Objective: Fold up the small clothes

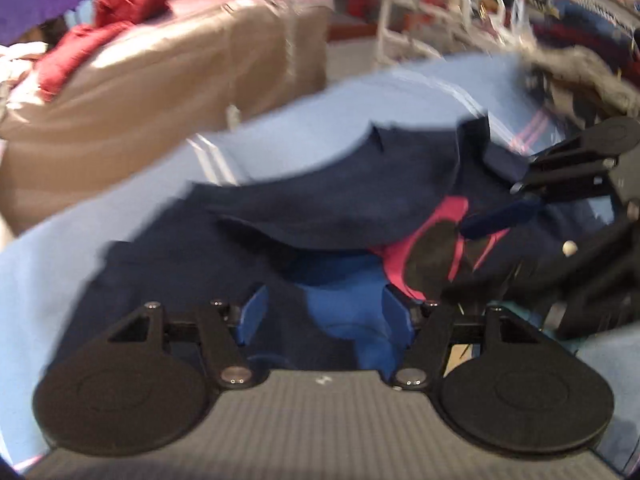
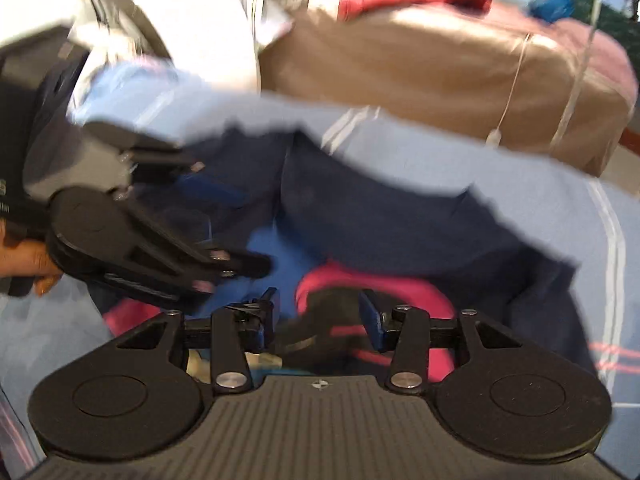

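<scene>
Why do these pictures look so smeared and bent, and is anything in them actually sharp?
Left wrist view: the navy garment and the tan cushion are smeared by motion blur, while the left tool stays crisp; straight edges bow from the fisheye lens. Right wrist view: the same blur on the light blue sheet, and the right tool is sharp.

left hand-held gripper point(image 1: 325, 312) parted, right hand-held gripper point(image 2: 318, 314) parted

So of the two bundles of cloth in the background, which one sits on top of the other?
The dark red bundle lies on top; the much bigger tan one, tied round with string, lies beneath it.
</scene>
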### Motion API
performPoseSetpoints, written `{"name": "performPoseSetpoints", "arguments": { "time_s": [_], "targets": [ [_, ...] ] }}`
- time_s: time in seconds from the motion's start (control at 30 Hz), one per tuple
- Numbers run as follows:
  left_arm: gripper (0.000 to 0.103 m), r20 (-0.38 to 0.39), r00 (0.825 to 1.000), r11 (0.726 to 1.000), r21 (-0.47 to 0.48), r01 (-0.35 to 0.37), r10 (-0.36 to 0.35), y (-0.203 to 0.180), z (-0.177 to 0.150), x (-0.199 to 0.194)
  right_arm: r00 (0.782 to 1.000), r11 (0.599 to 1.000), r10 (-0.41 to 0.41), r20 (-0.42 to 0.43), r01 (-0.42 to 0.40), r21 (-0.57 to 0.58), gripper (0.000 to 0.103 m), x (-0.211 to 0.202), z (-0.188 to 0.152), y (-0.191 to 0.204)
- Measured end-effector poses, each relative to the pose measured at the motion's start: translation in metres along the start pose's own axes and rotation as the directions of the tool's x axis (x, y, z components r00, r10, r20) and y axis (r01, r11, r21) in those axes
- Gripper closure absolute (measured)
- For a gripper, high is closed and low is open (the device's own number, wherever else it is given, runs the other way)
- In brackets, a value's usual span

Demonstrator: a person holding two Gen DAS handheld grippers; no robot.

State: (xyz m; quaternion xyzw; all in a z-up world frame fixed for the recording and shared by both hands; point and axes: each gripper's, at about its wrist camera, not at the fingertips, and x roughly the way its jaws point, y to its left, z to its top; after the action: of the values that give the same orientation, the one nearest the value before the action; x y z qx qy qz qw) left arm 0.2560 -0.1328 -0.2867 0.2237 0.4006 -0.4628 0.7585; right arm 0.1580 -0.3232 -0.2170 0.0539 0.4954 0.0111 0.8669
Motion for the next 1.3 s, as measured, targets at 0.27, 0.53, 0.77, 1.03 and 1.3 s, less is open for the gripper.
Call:
{"name": "performPoseSetpoints", "arguments": {
  "time_s": [0.27,0.53,0.77,1.03,1.3],
  "targets": [
    [0.039,0.040,0.989,0.986,-0.103,-0.135,0.139,0.029,0.060,0.038,0.973,0.965,-0.229,0.024,0.224,0.139,0.015,0.032,0.054,-0.072],
    [0.000,0.061,0.976,0.970,-0.145,-0.197,0.207,0.025,0.049,-0.011,0.975,0.966,-0.222,0.015,0.218,0.140,0.000,-0.017,0.048,-0.084],
    [0.000,-0.004,0.991,0.942,-0.313,-0.126,0.131,-0.009,-0.012,-0.073,0.979,0.975,-0.188,-0.078,0.196,0.101,0.000,-0.064,0.023,-0.123],
    [0.000,-0.039,0.999,0.855,-0.518,-0.025,0.005,-0.096,-0.056,-0.085,0.992,0.989,-0.025,-0.123,0.043,0.140,0.000,-0.074,0.024,-0.161],
    [0.005,0.039,0.983,0.466,-0.877,0.120,-0.181,-0.158,-0.087,-0.036,0.986,0.988,0.094,-0.138,-0.075,0.138,0.000,-0.049,0.010,-0.166]
  ]
}}
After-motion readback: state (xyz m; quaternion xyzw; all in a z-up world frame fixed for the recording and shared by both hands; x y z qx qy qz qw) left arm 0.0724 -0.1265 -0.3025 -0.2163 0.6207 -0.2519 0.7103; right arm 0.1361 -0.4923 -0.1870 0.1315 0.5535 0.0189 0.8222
